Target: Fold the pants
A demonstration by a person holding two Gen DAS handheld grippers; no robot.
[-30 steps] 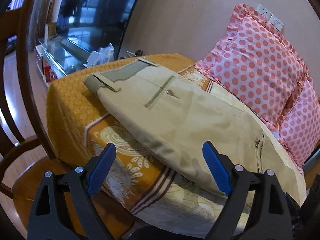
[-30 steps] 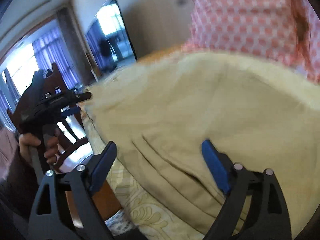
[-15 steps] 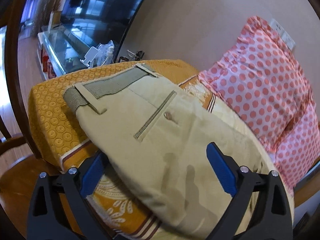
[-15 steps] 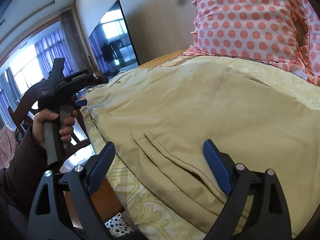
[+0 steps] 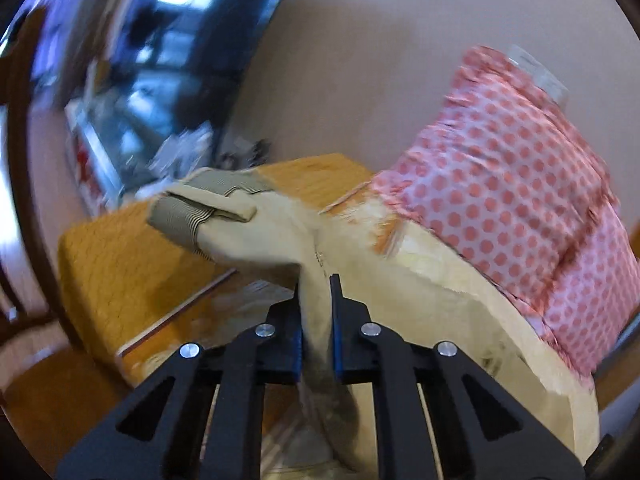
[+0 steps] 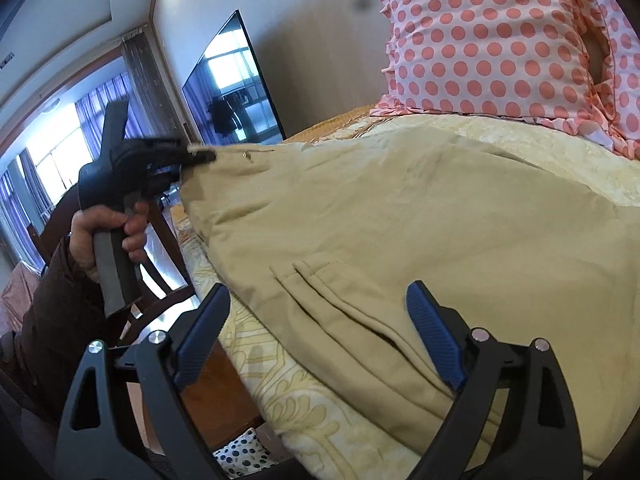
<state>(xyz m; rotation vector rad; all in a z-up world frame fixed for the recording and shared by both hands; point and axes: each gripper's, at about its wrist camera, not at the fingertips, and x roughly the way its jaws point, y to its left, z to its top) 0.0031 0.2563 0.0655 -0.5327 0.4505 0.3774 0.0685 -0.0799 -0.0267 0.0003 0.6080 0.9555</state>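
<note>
Beige pants (image 6: 380, 216) lie on a cushion with a yellow patterned cover (image 6: 296, 404). In the left wrist view my left gripper (image 5: 316, 300) is shut on a pinched fold of the pants (image 5: 276, 232) near the waist and lifts it; the grey striped waistband lining (image 5: 184, 216) hangs off to the left. The left gripper also shows in the right wrist view (image 6: 200, 156), holding the pants' far edge. My right gripper (image 6: 320, 336) is open, its blue pads either side of the hem end, just above the cloth.
Pink polka-dot pillows (image 6: 492, 44) stand against the wall behind the pants. An orange cover (image 5: 120, 260) spreads at the far end of the seat. A dark television (image 6: 232, 84) hangs on the wall. Dark wooden chairs (image 6: 164, 248) stand to the left.
My left gripper has moved onto the pants near the waist, closed on the cloth and raised it. The right gripper has stayed open over the hem end.
</note>
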